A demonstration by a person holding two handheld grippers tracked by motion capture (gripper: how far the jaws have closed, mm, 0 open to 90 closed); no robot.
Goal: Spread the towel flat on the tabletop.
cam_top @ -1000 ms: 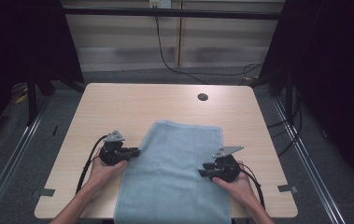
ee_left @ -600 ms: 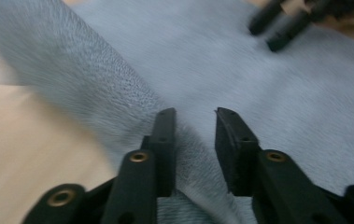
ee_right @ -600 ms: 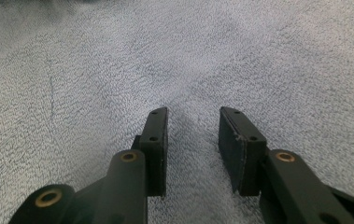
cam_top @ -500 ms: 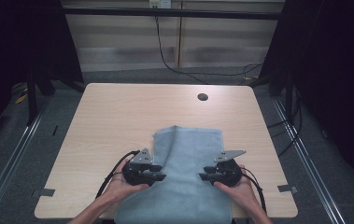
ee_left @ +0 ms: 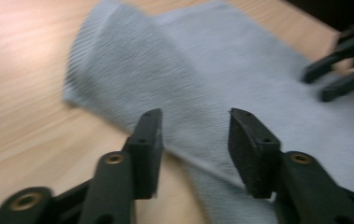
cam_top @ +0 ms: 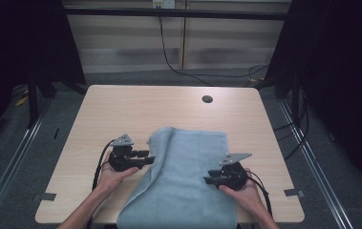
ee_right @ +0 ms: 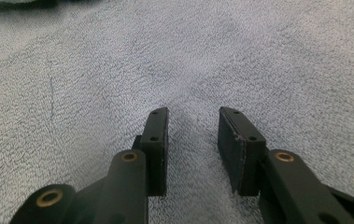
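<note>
A blue-grey towel (cam_top: pixel 188 176) lies folded lengthwise on the wooden table (cam_top: pixel 121 109), and its near end hangs over the front edge. My left gripper (cam_top: pixel 147 156) sits just left of the towel's folded left edge. Its jaws have just been opening, and in the left gripper view (ee_left: pixel 194 126) nothing is between them; the towel (ee_left: pixel 202 70) lies beyond them. My right gripper (cam_top: pixel 208 177) rests on the towel's right side. Its jaws (ee_right: pixel 192 116) stand apart over flat towel (ee_right: pixel 118 70), gripping nothing. The right gripper (ee_left: pixel 333 77) is also in the left gripper view, at the far right.
A dark round hole (cam_top: pixel 207 99) is in the table near its far edge. Tape marks sit at the front corners (cam_top: pixel 47 196) (cam_top: pixel 293 192). Cables run across the floor behind the table, and dark frames stand on both sides.
The left gripper carried the towel's left edge rightward over the towel, let it go and drew back to the left. The towel is now narrower. The right gripper stayed put.
</note>
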